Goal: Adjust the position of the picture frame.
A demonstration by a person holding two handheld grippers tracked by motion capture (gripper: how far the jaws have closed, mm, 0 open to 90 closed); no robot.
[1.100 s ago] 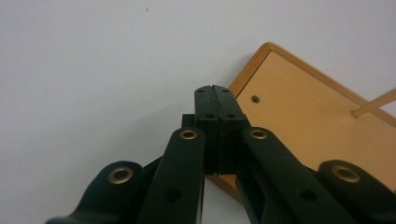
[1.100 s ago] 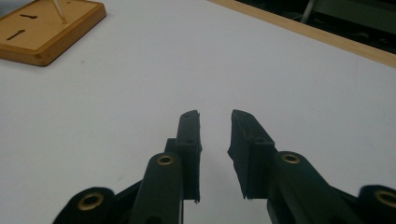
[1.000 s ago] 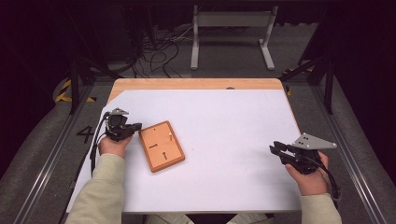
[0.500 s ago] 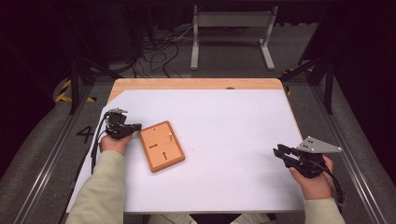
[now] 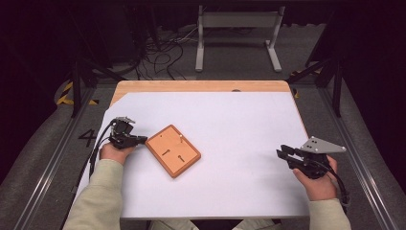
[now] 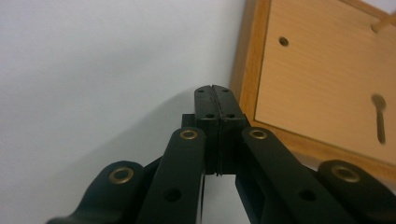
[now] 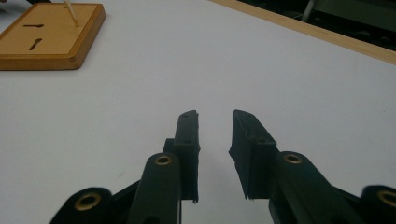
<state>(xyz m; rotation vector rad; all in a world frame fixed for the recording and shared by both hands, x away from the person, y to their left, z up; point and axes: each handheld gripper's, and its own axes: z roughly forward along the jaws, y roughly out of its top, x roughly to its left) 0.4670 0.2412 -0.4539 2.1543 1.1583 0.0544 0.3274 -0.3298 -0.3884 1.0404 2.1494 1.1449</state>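
A wooden board (image 5: 173,150) lies flat on the white worktop (image 5: 239,124), left of centre in the high view and turned at an angle to the worktop's edges. It has a raised darker rim around a paler inset panel, and that panel carries two keyhole-shaped slots, small round holes and a thin pale peg (image 5: 180,138) that stands up near the board's upper corner.

The left gripper (image 5: 139,140) sits at the left of the high view, held in the person's left hand (image 5: 115,151), with its tips pointing right toward the board's near-left corner. In the left gripper view its jaws are pressed together with nothing between them, and their tips lie just beside the board's rim (image 6: 243,60); whether they touch the wood cannot be told. One slot (image 6: 379,116) and one round hole (image 6: 283,41) show on the panel beyond.

The right gripper (image 5: 283,156) is at the lower right of the high view, well apart from the board, held in the right hand (image 5: 318,184) with a grey three-cornered plate (image 5: 321,145) on top. In the right gripper view its jaws stand apart with a clear gap and only bare worktop between them; the board (image 7: 46,39) lies far off in the upper left of that frame, the peg (image 7: 71,12) leaning up from it.
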